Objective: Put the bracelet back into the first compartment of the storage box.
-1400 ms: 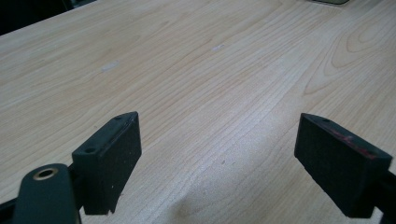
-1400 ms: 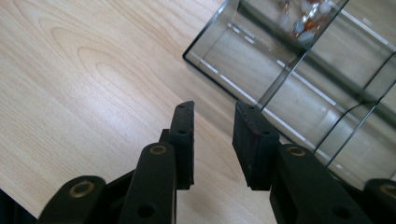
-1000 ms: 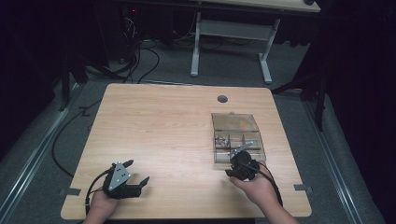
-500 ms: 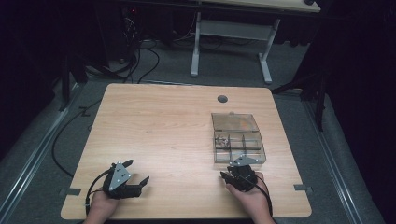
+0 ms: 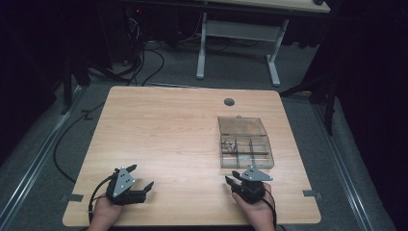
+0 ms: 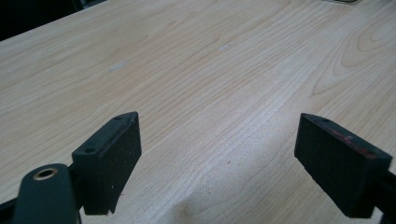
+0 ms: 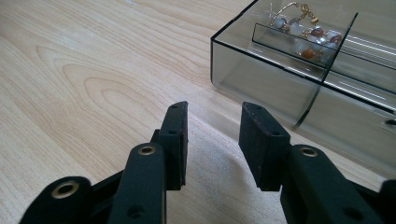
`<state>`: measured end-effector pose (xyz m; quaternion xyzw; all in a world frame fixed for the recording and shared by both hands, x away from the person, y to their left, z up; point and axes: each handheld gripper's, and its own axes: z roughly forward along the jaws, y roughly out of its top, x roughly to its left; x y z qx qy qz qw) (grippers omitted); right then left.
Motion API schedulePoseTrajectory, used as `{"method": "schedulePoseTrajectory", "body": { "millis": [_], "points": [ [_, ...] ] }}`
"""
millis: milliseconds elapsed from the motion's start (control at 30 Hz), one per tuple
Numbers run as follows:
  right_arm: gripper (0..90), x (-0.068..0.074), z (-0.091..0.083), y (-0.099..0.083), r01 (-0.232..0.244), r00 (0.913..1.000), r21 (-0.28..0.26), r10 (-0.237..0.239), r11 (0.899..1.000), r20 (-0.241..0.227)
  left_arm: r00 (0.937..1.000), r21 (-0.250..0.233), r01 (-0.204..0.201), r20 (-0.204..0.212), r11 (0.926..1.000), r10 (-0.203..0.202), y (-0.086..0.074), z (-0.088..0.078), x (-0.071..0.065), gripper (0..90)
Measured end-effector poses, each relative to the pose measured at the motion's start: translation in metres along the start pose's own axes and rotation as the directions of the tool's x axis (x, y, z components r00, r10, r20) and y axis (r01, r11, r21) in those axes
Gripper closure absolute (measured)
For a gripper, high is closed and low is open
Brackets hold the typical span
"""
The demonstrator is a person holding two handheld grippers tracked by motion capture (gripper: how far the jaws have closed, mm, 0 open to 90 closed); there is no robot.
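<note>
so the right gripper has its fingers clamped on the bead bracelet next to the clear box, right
Not quite. The right gripper holds nothing: its fingers stand apart over bare table. The bead bracelet lies inside the clear box, as the right gripper view shows.

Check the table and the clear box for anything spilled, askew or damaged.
Nothing stands out. The clear compartment box sits flat on the table, lid open behind it, and the beaded jewellery lies inside one compartment, none spilled on the wood.

Box (image 5: 245, 139) on table (image 5: 163, 139), right; beads (image 7: 303, 32) inside
</note>
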<state>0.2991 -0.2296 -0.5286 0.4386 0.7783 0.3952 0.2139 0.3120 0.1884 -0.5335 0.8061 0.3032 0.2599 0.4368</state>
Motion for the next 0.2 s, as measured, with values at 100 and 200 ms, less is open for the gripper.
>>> {"method": "schedulePoseTrajectory", "body": {
  "millis": [100, 200],
  "points": [
    [62.7, -0.0009, 0.0001, -0.0001, -0.003, 1.0, -0.001, 0.003, 1.0, -0.007, 1.0, -0.003, -0.003, -0.003, 1.0, 0.003, -0.0001, -0.0001, -0.0003, 15.4],
    [62.5, -0.0007, -0.0003, -0.0004, -0.004, 1.0, -0.002, 0.004, 1.0, -0.005, 1.0, -0.002, 0.003, 0.003, 1.0, -0.002, -0.0001, -0.0001, 0.0004, 15.4]
  ]
}}
